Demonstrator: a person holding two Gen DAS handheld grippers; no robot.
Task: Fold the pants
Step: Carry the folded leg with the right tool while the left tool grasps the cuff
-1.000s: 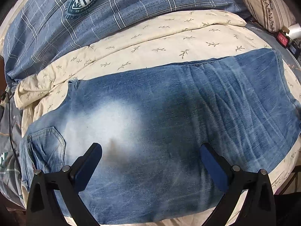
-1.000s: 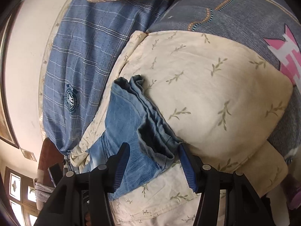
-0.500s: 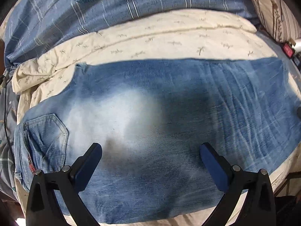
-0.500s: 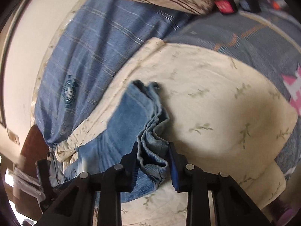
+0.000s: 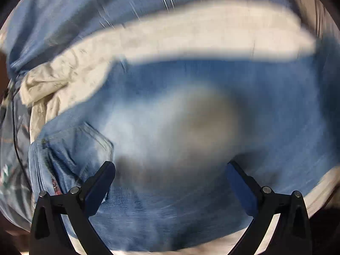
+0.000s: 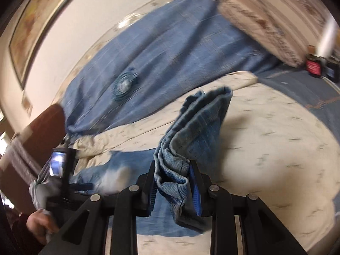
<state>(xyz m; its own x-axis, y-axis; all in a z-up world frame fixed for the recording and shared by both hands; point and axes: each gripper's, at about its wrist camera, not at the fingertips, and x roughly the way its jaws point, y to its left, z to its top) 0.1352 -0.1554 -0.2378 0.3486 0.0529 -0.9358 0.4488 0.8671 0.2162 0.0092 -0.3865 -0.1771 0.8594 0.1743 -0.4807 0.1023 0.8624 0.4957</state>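
Note:
Faded blue jeans lie flat on a cream leaf-print sheet; a back pocket shows at the left. My left gripper is open, its fingers spread wide just above the denim, holding nothing. In the right wrist view my right gripper is shut on the bunched leg hems of the jeans and holds them lifted off the sheet. The left gripper with the hand holding it shows at the left of that view.
A blue plaid blanket covers the bed behind the sheet. A striped pillow and small red items lie at the far right. A wall with a framed picture is beyond the bed.
My right gripper closed on the leg hems and raised them off the sheet. My left gripper moved closer toward the pocket end of the jeans, still open.

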